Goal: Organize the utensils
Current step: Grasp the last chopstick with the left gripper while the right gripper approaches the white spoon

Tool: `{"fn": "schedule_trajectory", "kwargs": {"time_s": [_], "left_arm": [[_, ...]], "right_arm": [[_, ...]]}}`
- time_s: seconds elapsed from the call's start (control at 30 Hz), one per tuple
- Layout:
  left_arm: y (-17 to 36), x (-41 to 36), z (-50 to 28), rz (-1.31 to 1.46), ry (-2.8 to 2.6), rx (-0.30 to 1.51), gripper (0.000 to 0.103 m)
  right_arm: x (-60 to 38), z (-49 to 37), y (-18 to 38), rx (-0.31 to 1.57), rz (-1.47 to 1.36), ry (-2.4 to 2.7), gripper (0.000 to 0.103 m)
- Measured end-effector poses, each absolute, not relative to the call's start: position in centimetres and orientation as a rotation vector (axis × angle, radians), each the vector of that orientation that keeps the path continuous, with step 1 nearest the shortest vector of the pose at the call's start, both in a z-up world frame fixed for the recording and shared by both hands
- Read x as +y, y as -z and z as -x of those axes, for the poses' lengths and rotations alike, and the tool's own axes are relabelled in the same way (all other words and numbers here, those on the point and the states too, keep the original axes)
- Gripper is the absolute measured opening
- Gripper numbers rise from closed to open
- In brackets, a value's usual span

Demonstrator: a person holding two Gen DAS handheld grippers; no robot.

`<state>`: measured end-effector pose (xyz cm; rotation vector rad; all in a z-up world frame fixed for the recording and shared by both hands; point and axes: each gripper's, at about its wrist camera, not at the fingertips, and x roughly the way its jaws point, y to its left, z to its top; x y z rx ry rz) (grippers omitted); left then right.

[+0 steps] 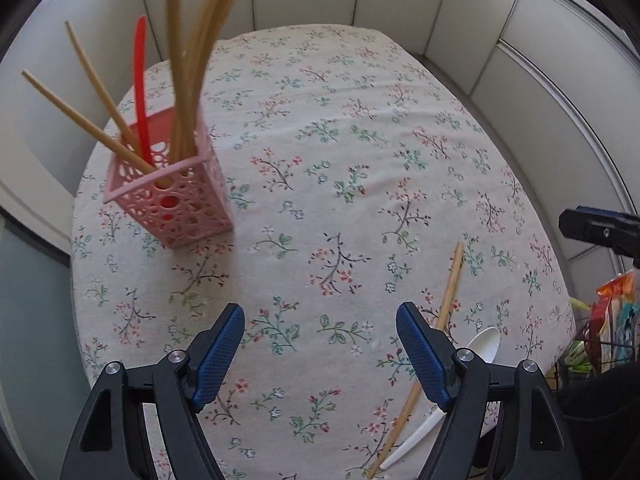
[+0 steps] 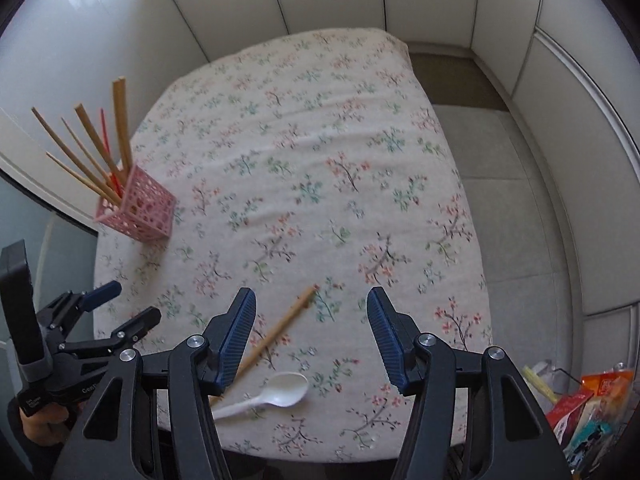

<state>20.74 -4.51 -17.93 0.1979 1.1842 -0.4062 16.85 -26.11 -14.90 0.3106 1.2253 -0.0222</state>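
Utensils left loose: one wooden chopstick (image 2: 276, 334) and a white plastic spoon (image 2: 280, 394) lie side by side, apparently just touching, near the table's (image 2: 400, 128) front edge; the rest already stand upright in the pink perforated holder (image 1: 176, 196) by the left edge. Right gripper (image 2: 312, 334) hovers directly over the pair, jaws moderately open and empty, evidently lined up for a pick. Left gripper (image 1: 320, 354), jaws wide and empty, hangs over bare tablecloth just beside the chopstick, between it and the holder.
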Motion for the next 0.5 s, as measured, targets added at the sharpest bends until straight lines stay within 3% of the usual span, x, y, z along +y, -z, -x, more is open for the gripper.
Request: {"fn": "schedule_trajectory", "kwargs": {"time_s": [0.2, 0.27, 0.4, 0.5], "left_arm": [[19.9, -7.6, -20.4, -0.243, 0.482, 1.238, 0.077], [20.4, -8.8, -20.4, -0.246, 0.523, 1.251, 0.068], [21.6, -11.5, -20.6, -0.259, 0.598, 1.273, 0.038], [22.5, -13.2, -20.7, -0.274, 0.638, 1.291, 0.029]], "right_arm": [[-26.5, -15.2, 19.3, 1.394, -0.328, -0.008, 0.061], [-27.1, -14.8, 20.0, 1.416, -0.329, 0.009, 0.061], [-28.6, -14.3, 20.8, 1.441, -0.338, 0.05, 0.061], [-29.3, -14.1, 21.3, 1.454, -0.351, 0.063, 0.061]]}}
